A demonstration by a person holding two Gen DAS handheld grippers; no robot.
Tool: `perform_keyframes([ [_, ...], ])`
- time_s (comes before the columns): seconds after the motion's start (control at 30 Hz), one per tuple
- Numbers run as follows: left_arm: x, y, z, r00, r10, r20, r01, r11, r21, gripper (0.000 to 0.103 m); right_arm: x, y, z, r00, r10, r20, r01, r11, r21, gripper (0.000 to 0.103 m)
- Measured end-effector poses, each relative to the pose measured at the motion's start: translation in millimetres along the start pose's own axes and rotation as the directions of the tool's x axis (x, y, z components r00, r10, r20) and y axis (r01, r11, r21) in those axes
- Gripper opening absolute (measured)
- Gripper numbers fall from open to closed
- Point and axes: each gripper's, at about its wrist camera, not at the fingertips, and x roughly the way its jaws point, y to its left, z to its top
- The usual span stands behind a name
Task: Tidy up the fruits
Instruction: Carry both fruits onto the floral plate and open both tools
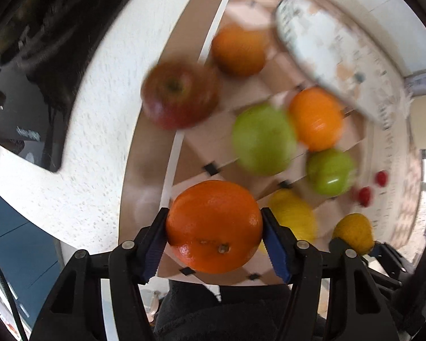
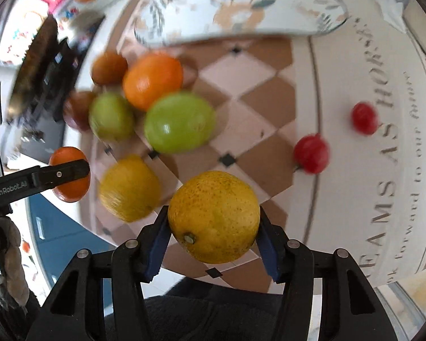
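My left gripper (image 1: 214, 227) is shut on an orange (image 1: 214, 226) and holds it above the checkered tablecloth (image 1: 213, 130). My right gripper (image 2: 213, 218) is shut on a yellow lemon (image 2: 214, 216), also off the table. Loose fruit lies on the cloth: a red apple (image 1: 180, 95), two oranges (image 1: 238, 49) (image 1: 316, 118), two green apples (image 1: 262, 139) (image 1: 329, 172), another lemon (image 1: 292, 216) and two small red fruits (image 2: 311, 153) (image 2: 363, 118). A floral oval tray (image 2: 241, 5) lies at the far side. The left gripper with its orange shows in the right wrist view (image 2: 69, 173).
A black stove top (image 1: 42, 42) sits in the white counter (image 1: 99, 113) left of the cloth. The cloth has a white lettered border (image 2: 369, 142) on the right. Blue cabinet fronts (image 1: 17, 244) show below the counter edge.
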Motion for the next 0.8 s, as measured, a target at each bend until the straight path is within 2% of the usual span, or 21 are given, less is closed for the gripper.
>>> perform_keyframes([
  [0.17, -55, -49, 49, 0.994, -0.055, 0.096, 0.048, 0.997, 0.065, 0.06, -49, -18, 45, 0.993, 0.035, 0.112, -0.035, 0.999, -0.004, 0.059],
  [0.27, -57, -87, 95, 0.991, -0.07, 0.115, 0.058, 0.992, 0.108, 0.06, -58, -33, 96, 0.985, -0.022, 0.169, 0.022, 1.0, 0.0, 0.059],
  [0.47, -11, -142, 186, 0.999, -0.035, 0.033, 0.03, 0.988, 0.154, 0.06, -40, -54, 181, 0.98, -0.114, 0.163, 0.119, 0.993, -0.02, 0.059],
  [0.63, 26, -168, 226, 0.999, 0.001, -0.037, 0.005, 0.987, 0.163, 0.06, -23, -61, 223, 0.982, -0.144, 0.121, 0.152, 0.987, -0.06, 0.059],
  [0.8, 53, -170, 249, 0.994, 0.013, -0.111, 0.001, 0.991, 0.131, 0.061, -5, -64, 240, 0.984, -0.157, 0.08, 0.164, 0.983, -0.088, 0.059],
])
